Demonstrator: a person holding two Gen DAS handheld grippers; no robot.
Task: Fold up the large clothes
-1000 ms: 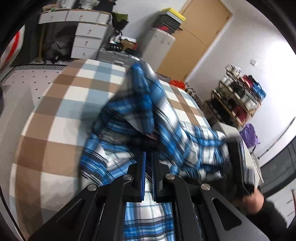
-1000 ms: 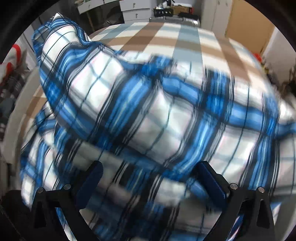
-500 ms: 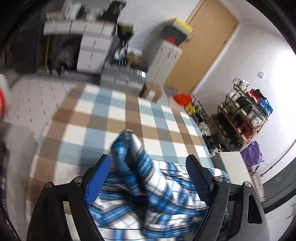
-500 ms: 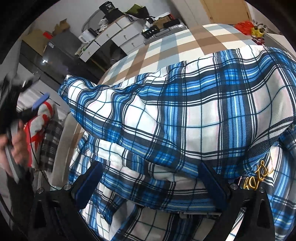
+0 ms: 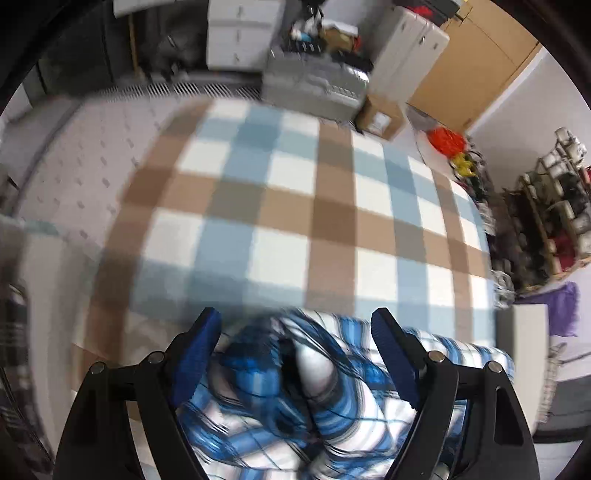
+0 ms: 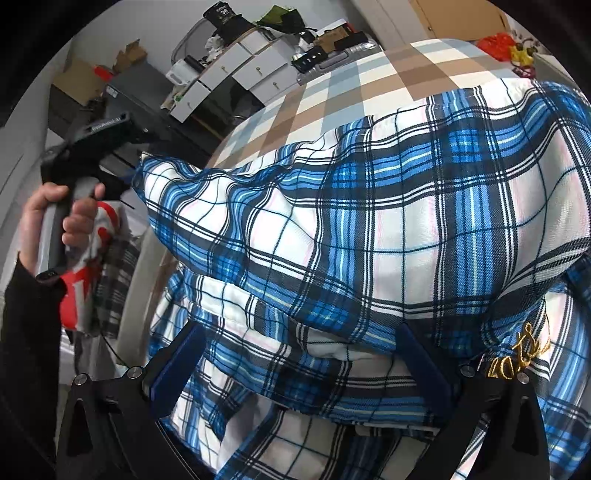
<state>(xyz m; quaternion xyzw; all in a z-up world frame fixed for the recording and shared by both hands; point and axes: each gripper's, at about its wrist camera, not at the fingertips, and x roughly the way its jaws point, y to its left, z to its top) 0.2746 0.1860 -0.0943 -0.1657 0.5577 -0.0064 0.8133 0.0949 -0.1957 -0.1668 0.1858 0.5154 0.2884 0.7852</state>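
A blue, white and black plaid shirt [image 6: 369,240] lies bunched on the checked bed cover [image 6: 369,81]. My right gripper [image 6: 299,350] is open, its jaws low over the shirt's folds with cloth between them, not pinched. My left gripper [image 5: 295,332] is open above the shirt's near edge [image 5: 295,387], which is blurred. In the right wrist view the left gripper's body [image 6: 92,140] shows held up at the left, apart from the shirt.
The brown, blue and white checked bed cover [image 5: 277,206] stretches ahead. White drawers [image 5: 236,33] and a grey case [image 5: 317,85] stand beyond the bed. A shoe rack [image 5: 554,206] is at the right. Other clothes [image 6: 92,266] lie left of the bed.
My left gripper let go of the shirt, opened and pulled back upward. The shirt dropped onto the bed. My right gripper stayed open over the shirt.
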